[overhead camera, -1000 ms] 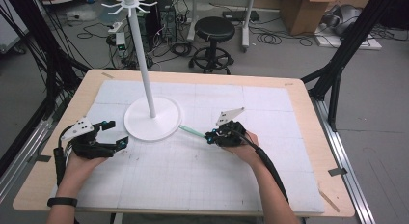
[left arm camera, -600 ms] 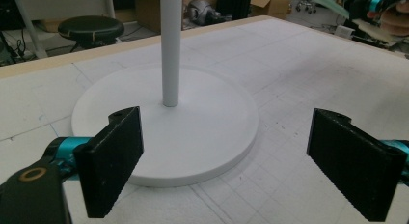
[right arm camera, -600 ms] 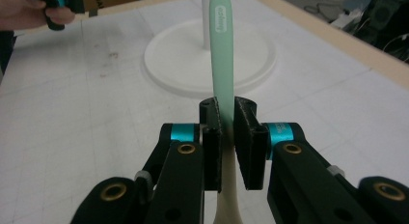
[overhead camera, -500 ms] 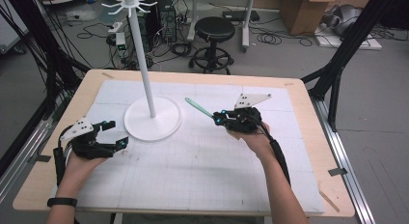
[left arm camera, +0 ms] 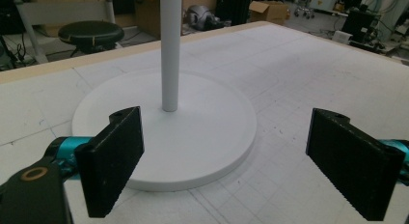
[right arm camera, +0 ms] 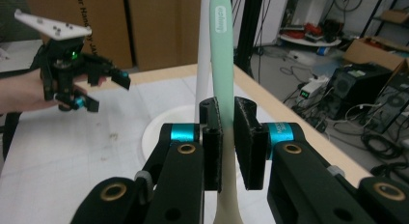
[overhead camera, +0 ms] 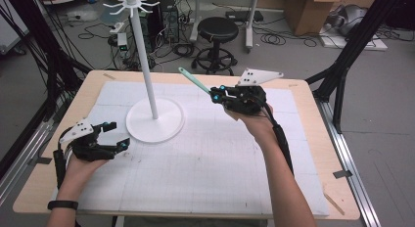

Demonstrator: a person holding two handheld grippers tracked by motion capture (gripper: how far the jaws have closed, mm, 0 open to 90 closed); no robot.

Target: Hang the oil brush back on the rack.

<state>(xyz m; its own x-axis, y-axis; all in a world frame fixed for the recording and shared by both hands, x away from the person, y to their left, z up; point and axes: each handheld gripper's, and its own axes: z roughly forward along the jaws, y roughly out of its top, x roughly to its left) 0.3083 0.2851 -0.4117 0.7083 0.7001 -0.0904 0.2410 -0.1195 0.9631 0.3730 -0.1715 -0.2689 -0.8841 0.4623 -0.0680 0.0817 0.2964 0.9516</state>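
The counter (overhead camera: 313,139) filled the lower frame, the white stand (overhead camera: 155,120) at centre left; the left gripper (overhead camera: 111,137) sat at lower left, jaws spread wide, while the right gripper (overhead camera: 215,94), raised at upper centre, pinched a mint-green utensil (overhead camera: 194,80) pointing up-left toward the stand's pole
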